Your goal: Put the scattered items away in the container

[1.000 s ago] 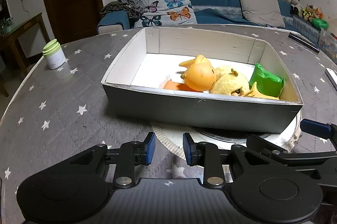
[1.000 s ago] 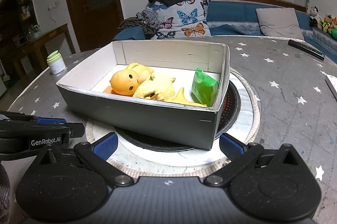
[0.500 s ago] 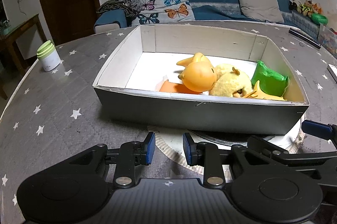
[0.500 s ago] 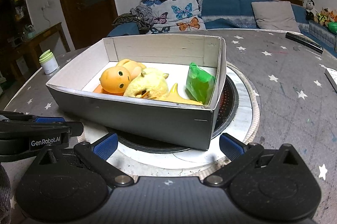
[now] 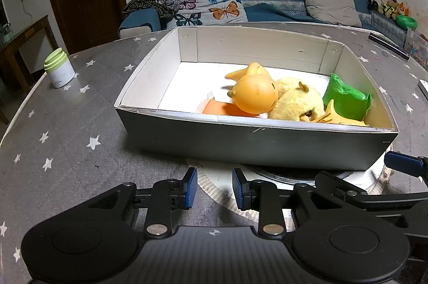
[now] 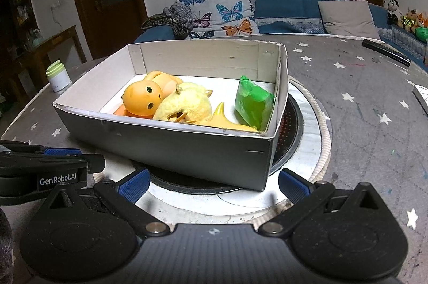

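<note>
A grey cardboard box [image 5: 254,142] [image 6: 174,147] with white inner walls stands on the star-patterned table. In it lie an orange round-headed toy [image 5: 254,95] [image 6: 141,98], a yellow plush [image 5: 297,102] [image 6: 187,104], a green packet [image 5: 345,99] [image 6: 252,103] and a yellow horn-shaped piece [image 6: 222,118]. My left gripper [image 5: 214,185] hovers in front of the box's near wall, jaws a narrow gap apart with nothing between them. My right gripper [image 6: 214,181] stands wide open before the box's near right corner, also holding nothing.
The box rests partly on a round black hotplate with a white ring [image 6: 307,123]. A white jar with a green lid [image 5: 58,68] stands at the table's far left. A black remote [image 6: 385,52] lies far right. A sofa with cushions is behind the table.
Both views have drifted slightly, so the box sits a little further left in each. The jaws keep the same gaps and the toys have not moved.
</note>
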Tool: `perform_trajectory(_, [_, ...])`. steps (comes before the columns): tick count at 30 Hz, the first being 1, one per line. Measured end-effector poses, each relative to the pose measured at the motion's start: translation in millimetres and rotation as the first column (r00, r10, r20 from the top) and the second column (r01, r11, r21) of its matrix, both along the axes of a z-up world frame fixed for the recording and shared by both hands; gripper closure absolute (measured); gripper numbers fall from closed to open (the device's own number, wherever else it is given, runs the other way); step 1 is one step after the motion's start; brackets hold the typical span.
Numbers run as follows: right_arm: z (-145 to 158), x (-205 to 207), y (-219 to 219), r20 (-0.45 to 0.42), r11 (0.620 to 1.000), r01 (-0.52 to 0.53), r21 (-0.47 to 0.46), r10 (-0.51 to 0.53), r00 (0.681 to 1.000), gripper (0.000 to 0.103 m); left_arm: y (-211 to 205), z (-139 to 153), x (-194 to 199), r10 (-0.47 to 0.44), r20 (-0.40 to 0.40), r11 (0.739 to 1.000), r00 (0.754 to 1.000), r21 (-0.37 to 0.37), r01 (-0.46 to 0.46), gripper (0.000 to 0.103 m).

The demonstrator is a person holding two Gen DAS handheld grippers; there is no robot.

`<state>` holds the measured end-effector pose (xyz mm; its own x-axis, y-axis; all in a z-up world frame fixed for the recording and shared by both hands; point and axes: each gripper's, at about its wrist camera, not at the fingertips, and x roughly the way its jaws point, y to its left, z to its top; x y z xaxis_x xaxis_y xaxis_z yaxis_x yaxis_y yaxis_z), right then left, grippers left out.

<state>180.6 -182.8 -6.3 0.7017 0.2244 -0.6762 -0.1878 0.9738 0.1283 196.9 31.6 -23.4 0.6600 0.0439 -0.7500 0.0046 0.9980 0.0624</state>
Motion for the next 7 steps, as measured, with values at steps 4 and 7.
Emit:
perform_trajectory(4, [-0.2,0.6,0.1,0.001,1.000,0.003,0.002,-0.003,1.000,0.000,0.4,0.8,-0.1,-0.001,0.011,1.000,1.000,-0.003,0.001,0.073])
perform_trajectory(7, [-0.3,1.2,-0.5,0.002,1.000,0.003,0.006,-0.003,1.000,0.000,0.3,1.1,0.1,-0.001,0.011,1.000,1.000,-0.004,0.001,0.073])
